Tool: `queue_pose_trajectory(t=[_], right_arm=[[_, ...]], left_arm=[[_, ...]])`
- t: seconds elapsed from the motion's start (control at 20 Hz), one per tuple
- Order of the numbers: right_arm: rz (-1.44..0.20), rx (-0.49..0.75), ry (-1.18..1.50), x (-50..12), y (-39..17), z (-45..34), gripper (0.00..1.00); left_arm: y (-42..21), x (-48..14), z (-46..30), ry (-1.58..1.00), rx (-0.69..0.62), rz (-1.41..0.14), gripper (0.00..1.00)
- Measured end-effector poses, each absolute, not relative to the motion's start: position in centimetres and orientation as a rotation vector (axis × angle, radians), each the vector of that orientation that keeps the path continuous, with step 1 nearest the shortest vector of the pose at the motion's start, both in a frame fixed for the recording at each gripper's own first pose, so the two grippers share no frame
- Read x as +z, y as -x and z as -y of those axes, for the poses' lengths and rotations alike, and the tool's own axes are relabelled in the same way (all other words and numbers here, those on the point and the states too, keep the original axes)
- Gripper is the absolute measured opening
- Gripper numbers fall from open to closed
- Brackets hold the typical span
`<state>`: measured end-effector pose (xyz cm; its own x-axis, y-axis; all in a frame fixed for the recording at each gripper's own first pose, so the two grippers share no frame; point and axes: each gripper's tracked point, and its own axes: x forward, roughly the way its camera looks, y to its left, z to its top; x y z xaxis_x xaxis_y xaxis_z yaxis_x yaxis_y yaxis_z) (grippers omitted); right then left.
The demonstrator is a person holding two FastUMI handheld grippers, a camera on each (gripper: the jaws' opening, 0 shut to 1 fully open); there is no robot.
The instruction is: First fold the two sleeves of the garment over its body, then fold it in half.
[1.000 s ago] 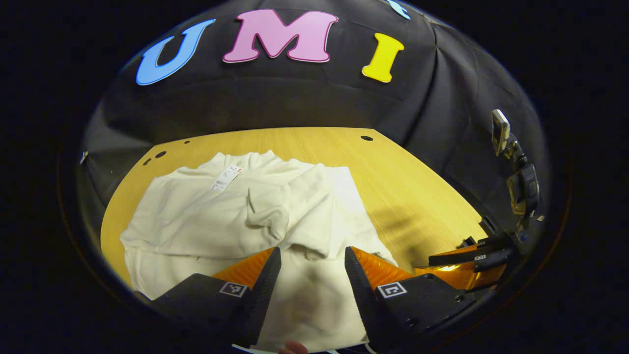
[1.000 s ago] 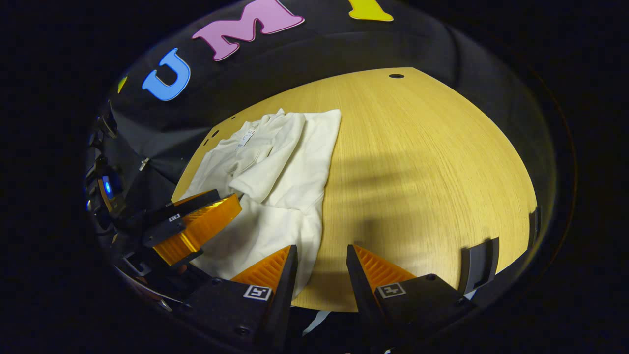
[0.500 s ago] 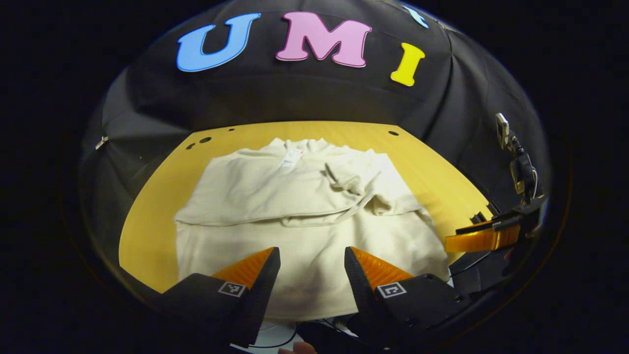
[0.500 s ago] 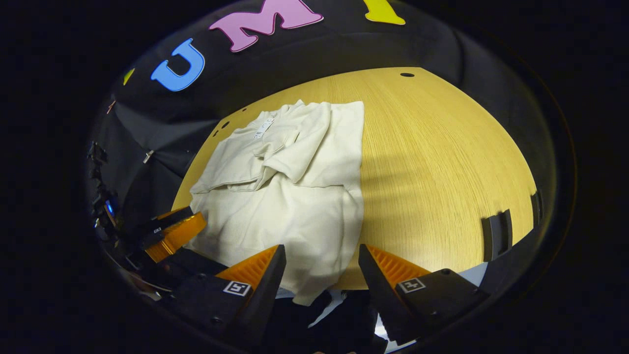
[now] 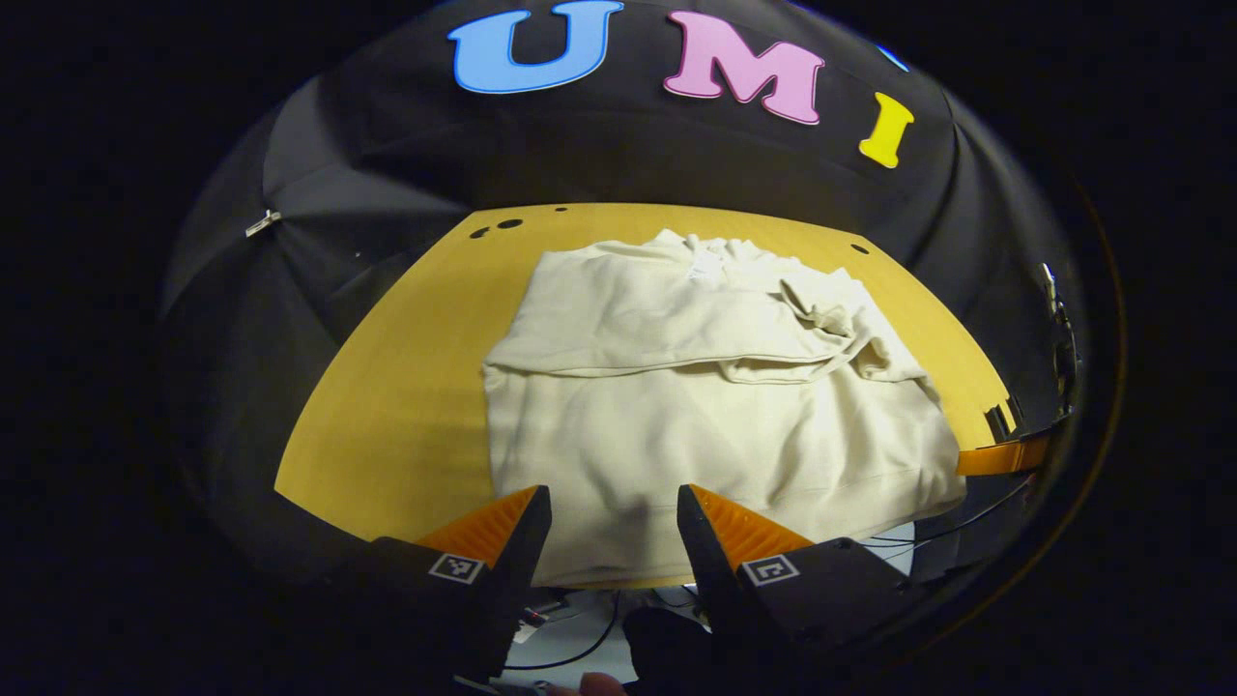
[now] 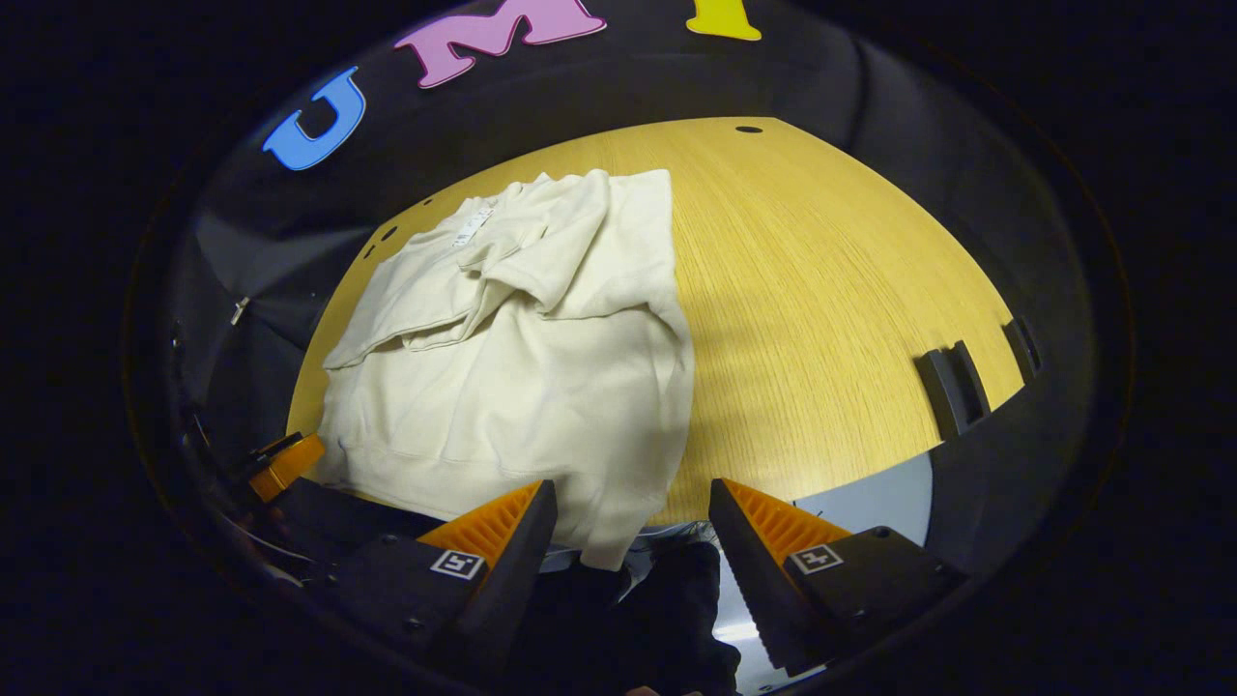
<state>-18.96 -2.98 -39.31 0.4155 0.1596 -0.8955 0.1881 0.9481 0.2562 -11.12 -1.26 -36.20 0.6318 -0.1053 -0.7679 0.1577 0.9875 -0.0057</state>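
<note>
Garment [image 5: 696, 406] lies flat on the table [image 5: 406, 406], both sleeves across its chest — sleeve step looks done. Left claw [image 5: 614, 527] and right claw [image 6: 633, 522] hang released near the hem at 6 o'clock; next, pinch it and carry toward 12 o'clock.

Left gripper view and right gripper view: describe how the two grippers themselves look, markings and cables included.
The left gripper has two wedge-shaped jaws with ribbed inner faces, each on a black block that bears a small square black-and-white marker. The right gripper is built the same way, with a marker on each block. Thin dark cables trail below the table edge in the left gripper view. No sleeve is visible.
</note>
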Motion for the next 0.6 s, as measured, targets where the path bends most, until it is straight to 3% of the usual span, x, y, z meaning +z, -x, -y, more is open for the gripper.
queue_pose_trajectory(t=[0.6], right_arm=[[-1.183, -0.049, -0.306, -41.6, 18.2, 0.7, 0.98]], left_arm=[[11.8, -39.9, -0.9, -0.079, -0.177, -0.986, 0.82]])
